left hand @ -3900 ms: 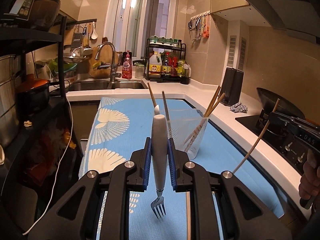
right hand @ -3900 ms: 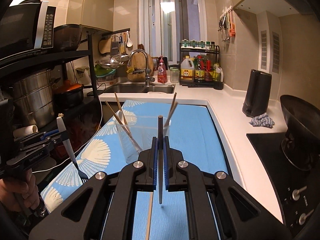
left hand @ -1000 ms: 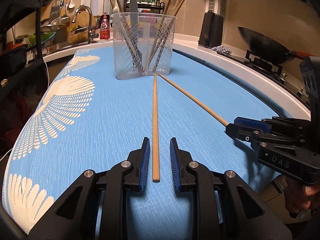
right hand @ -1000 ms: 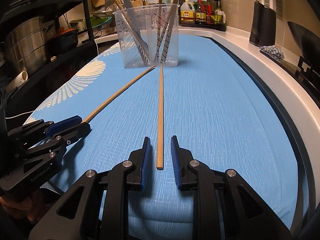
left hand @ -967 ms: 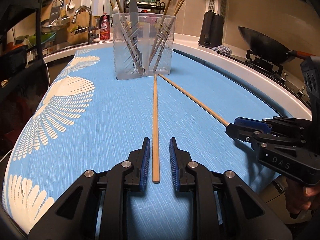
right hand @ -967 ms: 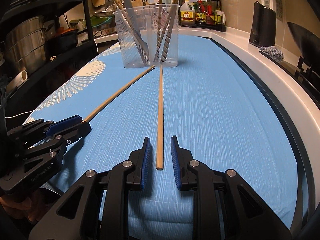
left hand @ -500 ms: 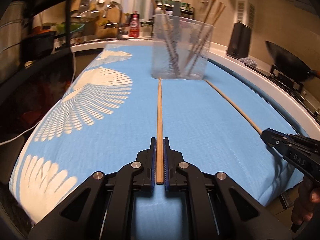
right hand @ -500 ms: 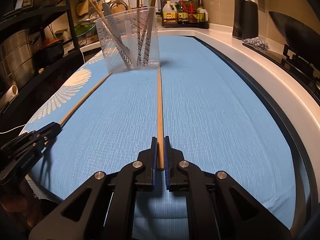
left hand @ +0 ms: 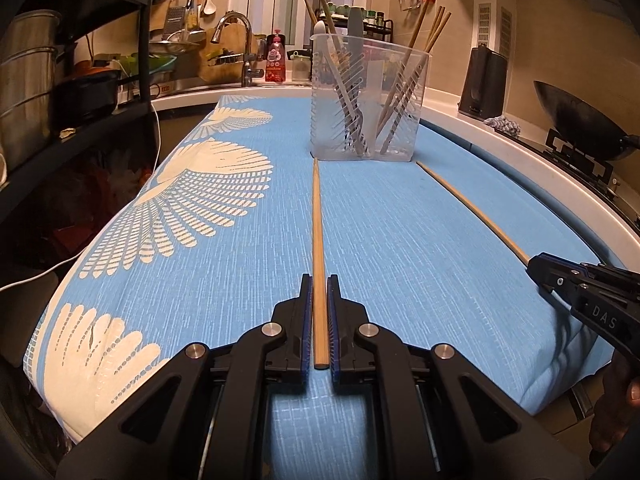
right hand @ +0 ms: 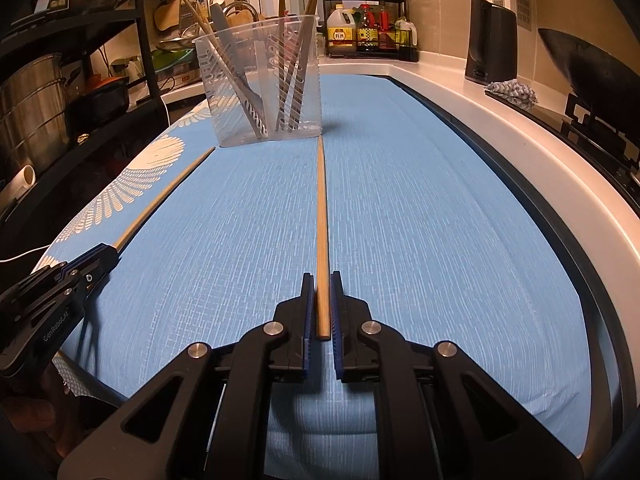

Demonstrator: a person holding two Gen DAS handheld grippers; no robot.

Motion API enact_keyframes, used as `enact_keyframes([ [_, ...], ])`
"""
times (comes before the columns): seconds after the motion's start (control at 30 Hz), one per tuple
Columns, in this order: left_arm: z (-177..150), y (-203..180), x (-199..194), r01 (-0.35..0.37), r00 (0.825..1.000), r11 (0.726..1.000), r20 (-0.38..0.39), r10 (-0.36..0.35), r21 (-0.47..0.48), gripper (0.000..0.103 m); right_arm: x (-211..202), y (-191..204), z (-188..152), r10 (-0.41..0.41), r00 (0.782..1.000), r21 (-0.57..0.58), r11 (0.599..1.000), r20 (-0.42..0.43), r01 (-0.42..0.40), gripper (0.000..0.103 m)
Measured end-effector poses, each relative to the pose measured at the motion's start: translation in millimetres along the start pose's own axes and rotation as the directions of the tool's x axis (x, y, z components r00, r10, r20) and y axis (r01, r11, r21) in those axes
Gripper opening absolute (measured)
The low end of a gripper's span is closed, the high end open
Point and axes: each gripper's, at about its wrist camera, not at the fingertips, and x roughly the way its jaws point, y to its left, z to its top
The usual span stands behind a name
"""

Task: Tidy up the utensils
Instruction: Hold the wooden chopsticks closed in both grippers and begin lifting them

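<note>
Two slim wooden chopsticks lie flat on the blue woven cloth point(left hand: 420, 240) with its white fan print that covers the surface, and each has its near end pinched in a gripper. The left gripper point(left hand: 319, 320) has just finished closing, its ribbed blue pads pressed tight on the left chopstick point(left hand: 318, 240), whose far tip stops just short of the clear plastic utensil holder point(left hand: 368, 100). The right gripper point(right hand: 320, 312) has done the same on the right chopstick point(right hand: 321, 220), which points at the holder's right corner. The holder is a squarish cup with slotted walls, standing upright on the cloth; several chopsticks lean in it along with a grey handle and a white-handled utensil, too crowded to count surely. The left wrist view takes in the faucet point(left hand: 236, 40), a red dish-soap bottle point(left hand: 276, 58) and a dark wok point(left hand: 580, 120) on the stove; it also catches the person's hand under the right gripper at the frame's edge. The right wrist view shows instead a rack of oil and sauce bottles point(right hand: 368, 28), a black kettle point(right hand: 490, 40) and a crumpled grey rag point(right hand: 514, 92) on the pale counter.
</note>
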Motion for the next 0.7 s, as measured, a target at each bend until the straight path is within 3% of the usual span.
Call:
enact_keyframes([
  [0.7, 0.5, -2.0, 0.3, 0.002, 1.000, 1.000, -0.001, -0.002, 0.002, 0.007, 0.1, 1.2, -0.7, -0.005, 1.000, -0.007, 1.000, 0.003, 0.005, 0.009],
])
